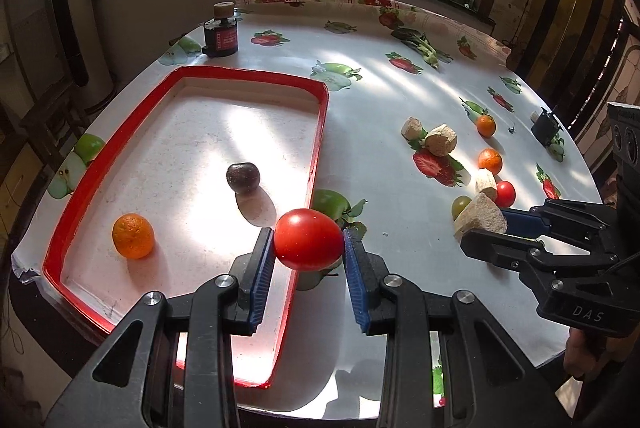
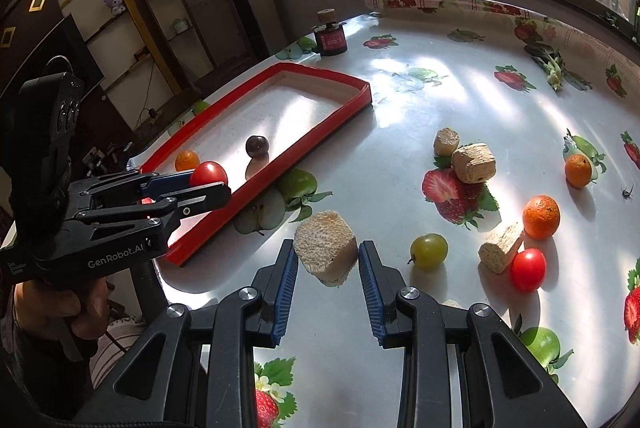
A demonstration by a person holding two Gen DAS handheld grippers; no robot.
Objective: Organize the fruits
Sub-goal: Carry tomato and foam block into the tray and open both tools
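My left gripper [image 1: 308, 240] is shut on a red tomato [image 1: 308, 239], held above the right rim of the red-edged tray [image 1: 320, 132]; the right wrist view also shows that tomato [image 2: 208, 173]. Inside the tray lie an orange [image 1: 133, 236] and a dark plum [image 1: 243, 177]. My right gripper [image 2: 326, 256] is shut on a pale cork-like chunk [image 2: 325, 248], lifted over the table right of the tray. Loose on the table are two oranges [image 2: 541, 217], a red tomato [image 2: 527, 270] and a green grape [image 2: 428, 250].
Three more cork-like chunks [image 2: 474, 163] lie among the fruit. A dark jar with a cork lid [image 2: 330, 34] stands behind the tray. Leafy greens [image 2: 554, 64] lie at the far right. A small black object [image 1: 546, 127] sits near the right table edge. A hand [image 2: 60, 308] holds the left gripper.
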